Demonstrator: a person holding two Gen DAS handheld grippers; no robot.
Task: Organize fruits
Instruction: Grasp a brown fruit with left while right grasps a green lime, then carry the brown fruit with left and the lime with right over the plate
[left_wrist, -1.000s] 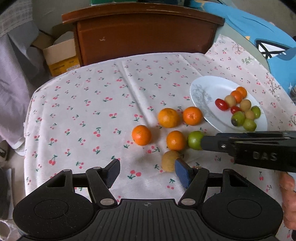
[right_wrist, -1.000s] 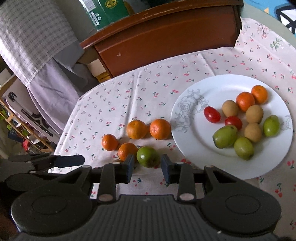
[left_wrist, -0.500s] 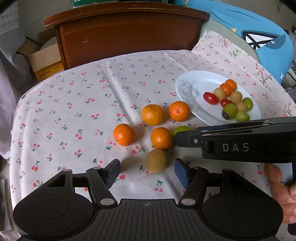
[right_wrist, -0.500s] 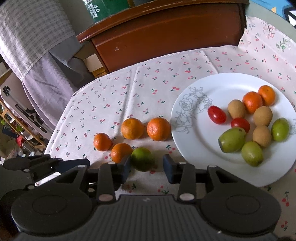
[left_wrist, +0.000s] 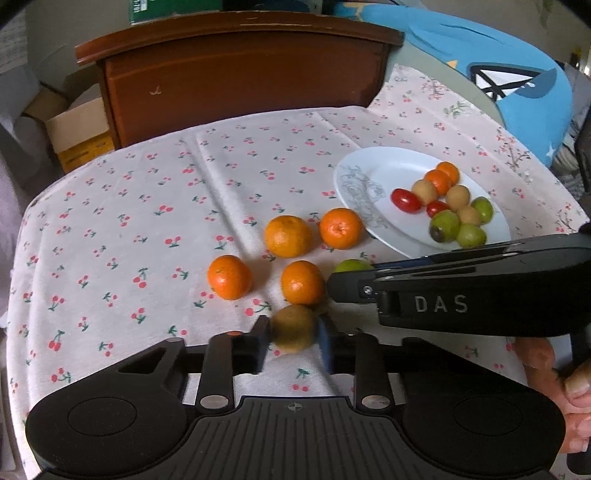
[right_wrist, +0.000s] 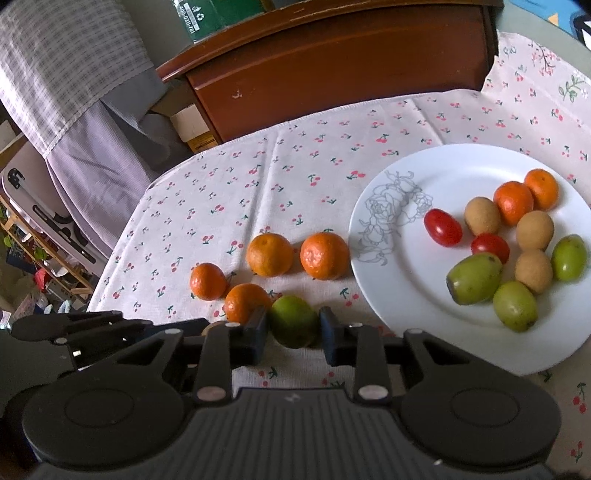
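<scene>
Both tools closing on fruit, tabletop near edge.
Left wrist: left tool (left_wrist: 293, 341) jaws closing, pads against brown fruit (left_wrist: 293, 326), roundish, no clear long axis; right tool (left_wrist: 461, 291) crosses beside it, marked "DAS". Right wrist: right tool (right_wrist: 291, 338) jaws closing, green fruit (right_wrist: 293, 320) between pads, plate (right_wrist: 391, 177) close right; tablecloth (right_wrist: 221, 199) open to the left.
</scene>
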